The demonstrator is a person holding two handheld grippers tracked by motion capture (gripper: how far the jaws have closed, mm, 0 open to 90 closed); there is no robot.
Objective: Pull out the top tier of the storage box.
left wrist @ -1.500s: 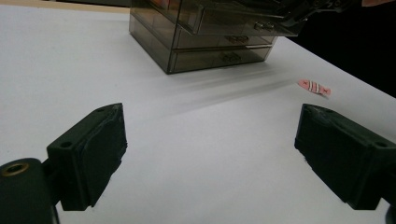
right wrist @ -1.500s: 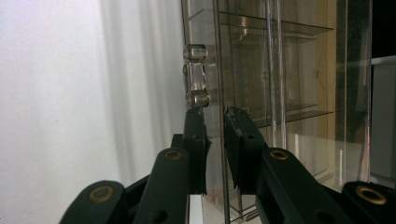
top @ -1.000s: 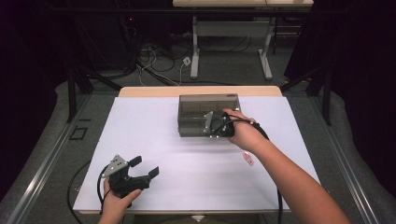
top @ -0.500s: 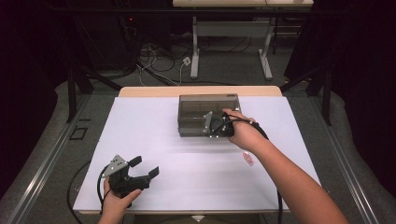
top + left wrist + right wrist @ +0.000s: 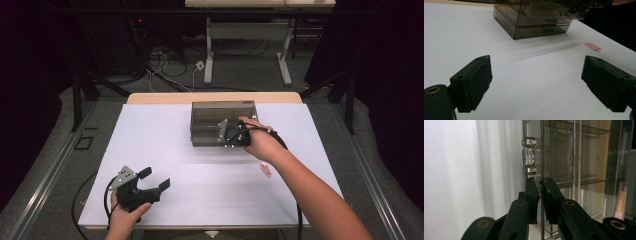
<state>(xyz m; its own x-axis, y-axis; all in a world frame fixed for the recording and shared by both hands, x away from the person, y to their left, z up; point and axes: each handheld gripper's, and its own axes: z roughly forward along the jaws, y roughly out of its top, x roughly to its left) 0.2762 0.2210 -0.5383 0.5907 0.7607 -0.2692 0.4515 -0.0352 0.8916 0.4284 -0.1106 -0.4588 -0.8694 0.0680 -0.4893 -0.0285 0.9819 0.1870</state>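
Observation:
A smoky clear drawer box point(image 5: 220, 116) stands on the white table point(image 5: 200, 200) toward its far side. My right gripper point(image 5: 224, 134) is at the box's front, and in the right gripper view its jaws point(image 5: 539, 181) are pressed together on the thin clear front panel of a drawer point(image 5: 541, 150), just below the drawer's clear knobbed handle point(image 5: 529, 156). The left gripper view shows the box's top drawer point(image 5: 549, 11) slid out a little. My left gripper point(image 5: 156, 178) rests near the table's front left corner, jaws wide apart point(image 5: 536, 80) with bare table between them.
A small pink striped fish-shaped piece point(image 5: 265, 170) lies on the table beside my right forearm, also seen as the pink piece point(image 5: 593, 46) right of the box. Behind the table stand a desk frame point(image 5: 245, 45) and floor cables point(image 5: 165, 65).

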